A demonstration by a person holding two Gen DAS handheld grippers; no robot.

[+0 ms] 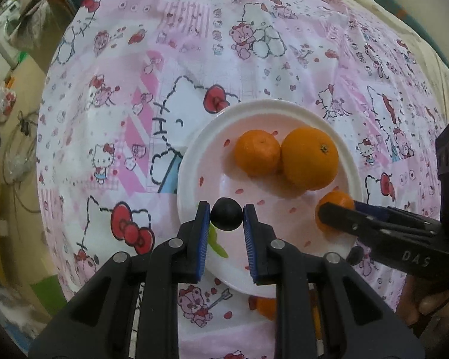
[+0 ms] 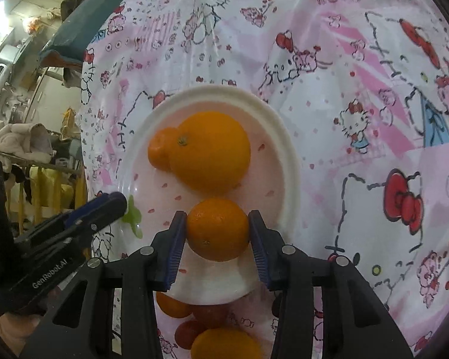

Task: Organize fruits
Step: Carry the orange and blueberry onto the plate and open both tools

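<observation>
A white plate (image 1: 191,161) with pink marks lies on the Hello Kitty cloth; it also shows in the right wrist view (image 2: 287,155). On it sit a large orange (image 1: 309,158) and a small orange (image 1: 257,152), touching. My left gripper (image 1: 226,218) is shut on a small dark round fruit (image 1: 226,217) over the plate's near part. My right gripper (image 2: 218,230) is shut on another small orange (image 2: 218,229) over the plate's near side; it shows in the left wrist view (image 1: 333,209) too. The large orange (image 2: 209,152) lies just beyond it.
More fruit lies on the cloth by the plate's near rim: an orange (image 2: 172,303), red fruits (image 2: 208,314) and a further orange (image 2: 224,344). A small dark fruit (image 1: 355,255) lies on the cloth by the plate's right rim. Room clutter (image 2: 24,143) lies past the table's left edge.
</observation>
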